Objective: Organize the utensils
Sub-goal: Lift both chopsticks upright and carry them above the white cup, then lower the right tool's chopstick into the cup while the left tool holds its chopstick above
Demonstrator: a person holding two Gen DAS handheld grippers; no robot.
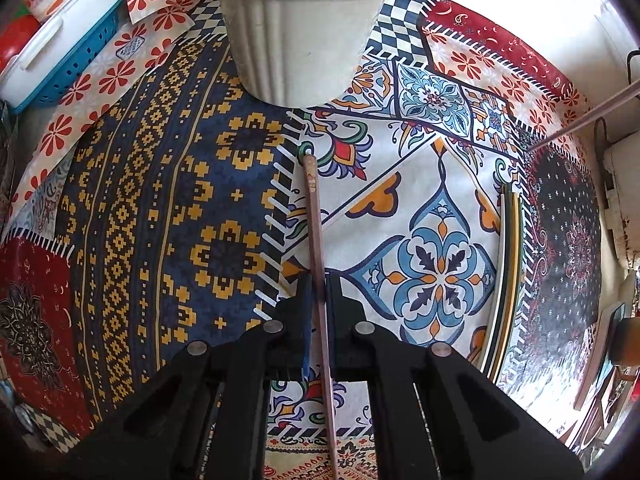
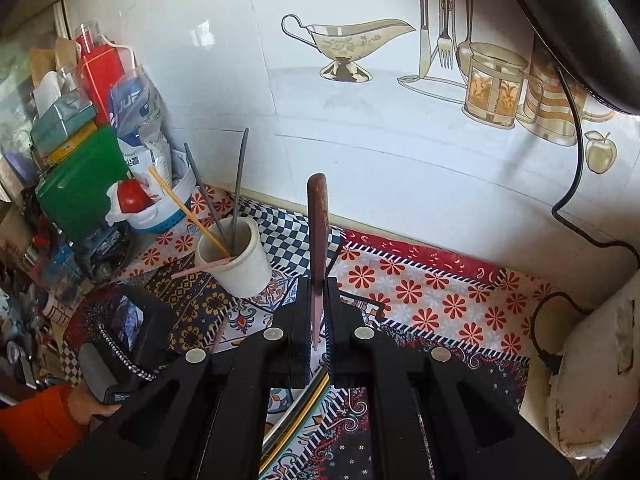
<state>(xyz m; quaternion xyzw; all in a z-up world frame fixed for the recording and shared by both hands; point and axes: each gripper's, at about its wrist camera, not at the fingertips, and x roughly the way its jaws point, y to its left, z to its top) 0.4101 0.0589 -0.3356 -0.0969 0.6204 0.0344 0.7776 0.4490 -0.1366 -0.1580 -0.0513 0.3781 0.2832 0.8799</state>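
Note:
My left gripper (image 1: pixel 319 280) is shut on a brown chopstick (image 1: pixel 315 216); its far end touches the patterned cloth just in front of the white ribbed holder cup (image 1: pixel 298 44). My right gripper (image 2: pixel 319 282) is shut on a second brown chopstick (image 2: pixel 317 224) and holds it upright above the cloth, to the right of the same cup (image 2: pixel 240 264). The cup holds a yellow chopstick (image 2: pixel 188 212), two grey ones (image 2: pixel 238 184) and a pink one (image 2: pixel 200 269). The left gripper (image 2: pixel 120 344) shows at lower left in the right wrist view.
A plate rim (image 1: pixel 508 280) lies right of the left gripper and under the right one (image 2: pixel 296 412). A blue basket (image 1: pixel 68 64) stands at back left. Boxes and bags (image 2: pixel 80 140) crowd the left corner. A black cable (image 2: pixel 576 184) hangs on the tiled wall.

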